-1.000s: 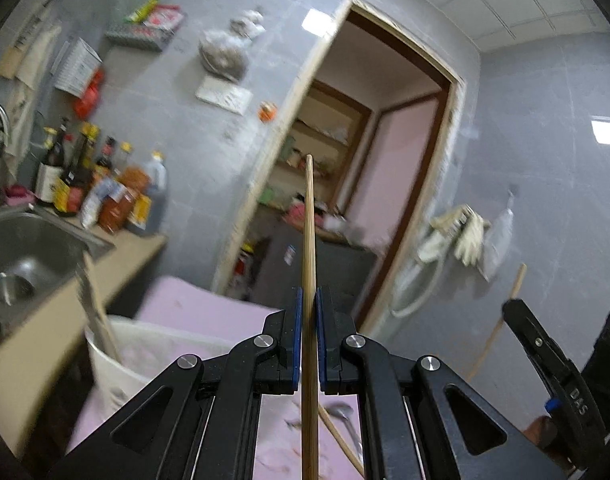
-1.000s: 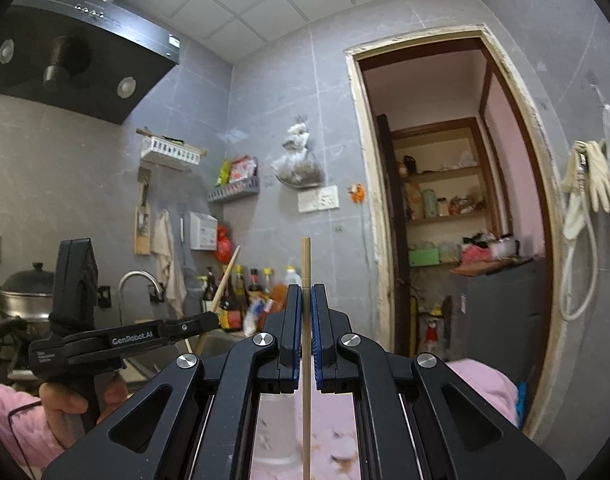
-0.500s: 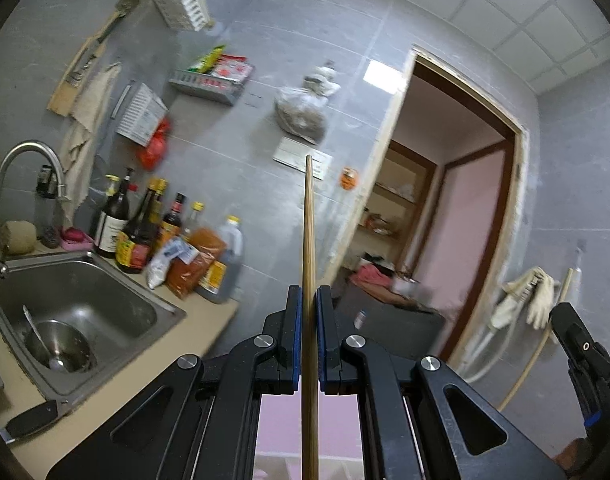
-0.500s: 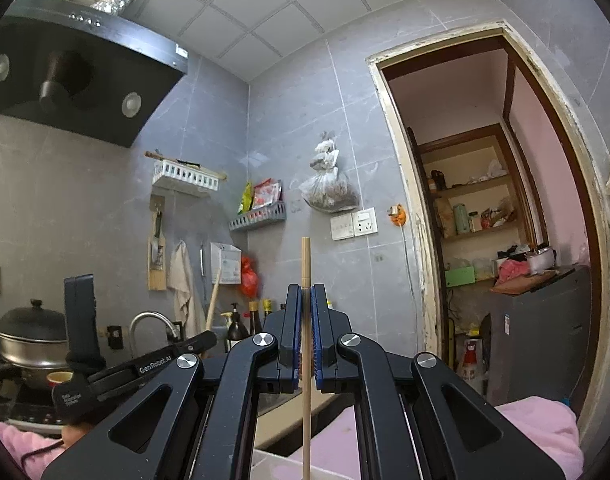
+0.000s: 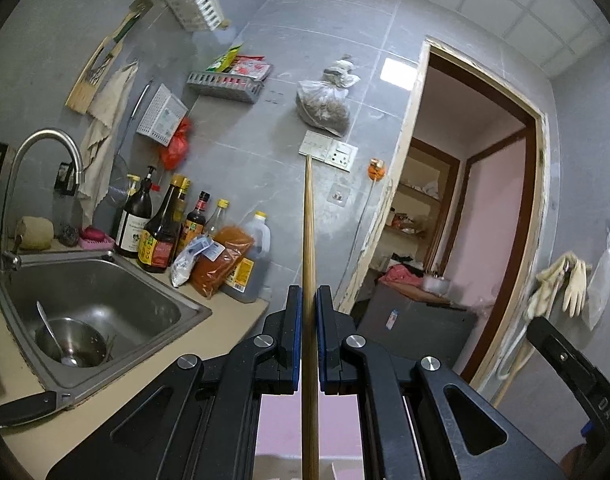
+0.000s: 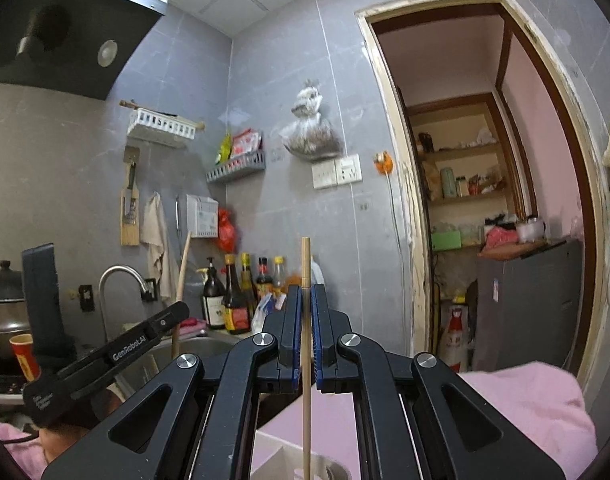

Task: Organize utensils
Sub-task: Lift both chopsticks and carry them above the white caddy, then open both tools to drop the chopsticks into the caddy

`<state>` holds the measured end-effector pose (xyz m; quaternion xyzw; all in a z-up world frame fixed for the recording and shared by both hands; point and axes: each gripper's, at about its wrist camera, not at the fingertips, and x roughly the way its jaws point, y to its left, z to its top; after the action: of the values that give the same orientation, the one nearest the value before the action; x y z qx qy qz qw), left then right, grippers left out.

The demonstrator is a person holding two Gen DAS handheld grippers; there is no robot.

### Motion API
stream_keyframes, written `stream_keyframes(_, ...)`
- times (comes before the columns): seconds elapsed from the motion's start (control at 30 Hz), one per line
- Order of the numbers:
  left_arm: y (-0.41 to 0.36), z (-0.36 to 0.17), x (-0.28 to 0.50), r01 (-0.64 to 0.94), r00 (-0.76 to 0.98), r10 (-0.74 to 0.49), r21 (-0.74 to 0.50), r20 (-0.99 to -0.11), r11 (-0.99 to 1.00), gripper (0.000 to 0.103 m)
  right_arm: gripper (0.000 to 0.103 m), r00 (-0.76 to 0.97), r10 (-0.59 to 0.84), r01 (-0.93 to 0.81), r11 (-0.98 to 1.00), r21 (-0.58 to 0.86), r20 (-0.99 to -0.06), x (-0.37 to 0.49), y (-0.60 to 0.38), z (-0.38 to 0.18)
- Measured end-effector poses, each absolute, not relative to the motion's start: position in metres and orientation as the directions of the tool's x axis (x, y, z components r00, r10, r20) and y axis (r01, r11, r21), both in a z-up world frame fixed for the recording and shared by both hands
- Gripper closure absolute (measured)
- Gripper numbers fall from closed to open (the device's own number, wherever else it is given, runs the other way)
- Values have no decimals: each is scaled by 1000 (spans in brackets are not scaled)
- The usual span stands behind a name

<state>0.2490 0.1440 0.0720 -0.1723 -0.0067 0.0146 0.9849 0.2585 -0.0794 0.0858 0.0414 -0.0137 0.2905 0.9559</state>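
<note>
My left gripper [image 5: 309, 300] is shut on a long wooden chopstick [image 5: 308, 224] that stands upright between the jaws, its tip high against the grey wall. My right gripper [image 6: 305, 296] is shut on a second wooden chopstick [image 6: 305, 260], also upright, its tip just above the jaws. The left gripper [image 6: 117, 352] with its chopstick [image 6: 181, 280] shows at the left of the right wrist view. The right gripper's body [image 5: 577, 376] shows at the right edge of the left wrist view. A white container rim [image 6: 277, 452] lies below the right gripper.
A steel sink [image 5: 97, 300] with a bowl and spoon [image 5: 69, 348] sits at left beside several sauce bottles [image 5: 161, 232] on the counter. A pink cloth [image 6: 521, 408] covers the surface below. A doorway [image 6: 485, 200] opens at right. A pot [image 6: 5, 304] stands on the stove.
Both grippers have tilted upward with their chopsticks still held; the pink surface and white container have dropped out of the left wrist view, and the sink and bottles now fill its left side.
</note>
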Motion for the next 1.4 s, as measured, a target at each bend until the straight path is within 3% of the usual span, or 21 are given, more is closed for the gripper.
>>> stream_keyframes(0.2,129,59,246,-24,1000,19,-286,-21,958,99,100,821,571,-567,818,92,-16,264,-80,73)
stream_keyframes(0.5,125,50,239,5,995,-36,-307,-94,952,97,97,805,586,-574,809,128,-92,262,-89,67)
stream_keyframes(0.57,124,53,236,15,994,-48,-306,-102,952,90,94,804,588,-576,807,132,-89,259,-94,70)
stream_keyframes(0.63,124,56,231,25,994,-58,-317,-95,948,75,82,807,585,-574,809,125,-83,256,-99,73)
stream_keyframes(0.8,119,68,220,55,991,-93,-337,-97,940,68,77,820,569,-561,820,111,-58,244,-115,86)
stream_keyframes(0.87,115,74,213,69,990,-105,-341,-89,937,59,71,828,559,-553,827,103,-45,237,-123,90)
stream_keyframes(0.93,111,78,206,75,991,-109,-350,-80,934,41,59,837,547,-542,835,96,-31,231,-133,93)
stream_keyframes(1.07,99,84,196,97,989,-131,-355,-73,930,31,54,866,501,-498,863,89,-10,218,-156,95)
stream_keyframes(1.2,80,86,189,109,985,-148,-344,-88,933,12,30,894,448,-447,891,77,-1,205,-181,93)
stream_keyframes(1.37,52,83,181,145,977,-183,-295,-106,944,8,19,919,395,-394,918,53,-11,192,-207,88)
stream_keyframes(1.4,46,82,180,135,980,-170,-276,-107,952,3,16,922,386,-385,922,51,-15,189,-212,86)
